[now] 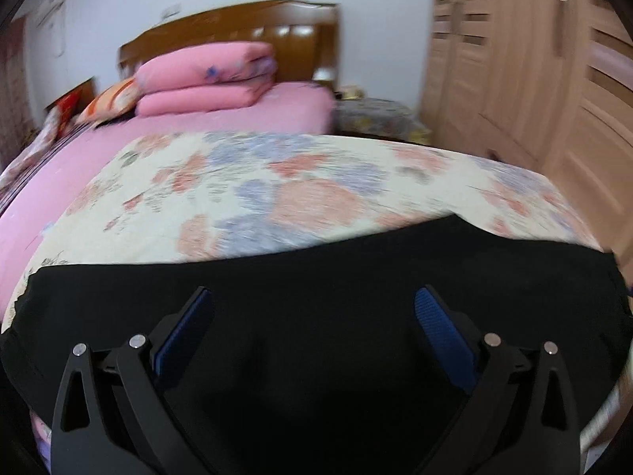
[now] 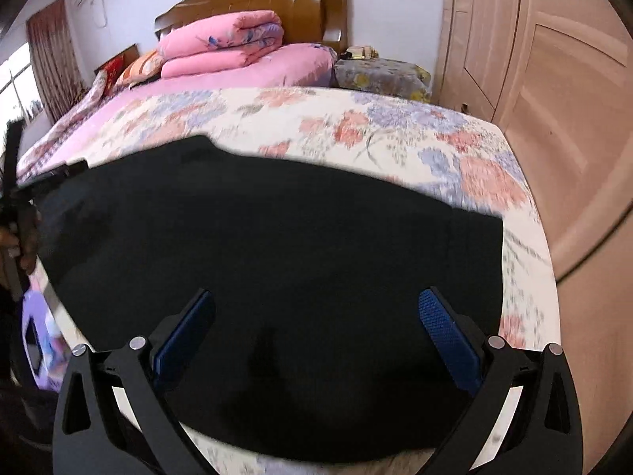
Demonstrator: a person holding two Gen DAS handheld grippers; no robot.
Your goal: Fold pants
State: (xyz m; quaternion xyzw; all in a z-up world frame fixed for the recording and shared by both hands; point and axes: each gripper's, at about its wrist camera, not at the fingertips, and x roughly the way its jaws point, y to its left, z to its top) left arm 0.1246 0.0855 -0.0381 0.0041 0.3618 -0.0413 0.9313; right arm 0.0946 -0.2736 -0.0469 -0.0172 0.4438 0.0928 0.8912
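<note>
Black pants [image 1: 316, 308] lie flat as a wide dark slab on the floral bedspread [image 1: 277, 190] at the foot of the bed. My left gripper [image 1: 314, 297] hovers over them, open, with nothing between its blue pads. In the right wrist view the same pants [image 2: 277, 245] cover the near part of the floral bedspread [image 2: 395, 130], and my right gripper [image 2: 316, 299] is open above their near edge, holding nothing. At that view's left edge a hand [image 2: 18, 237] grips the other tool's handle.
Folded pink quilts [image 2: 221, 43] and pillows [image 2: 142, 65] sit by the wooden headboard [image 2: 277, 0]. A wooden wardrobe [image 2: 534, 79] runs along the right side. A floral-covered stand [image 2: 379, 73] sits beside the bed. A purple box [image 2: 37, 336] lies low at the left.
</note>
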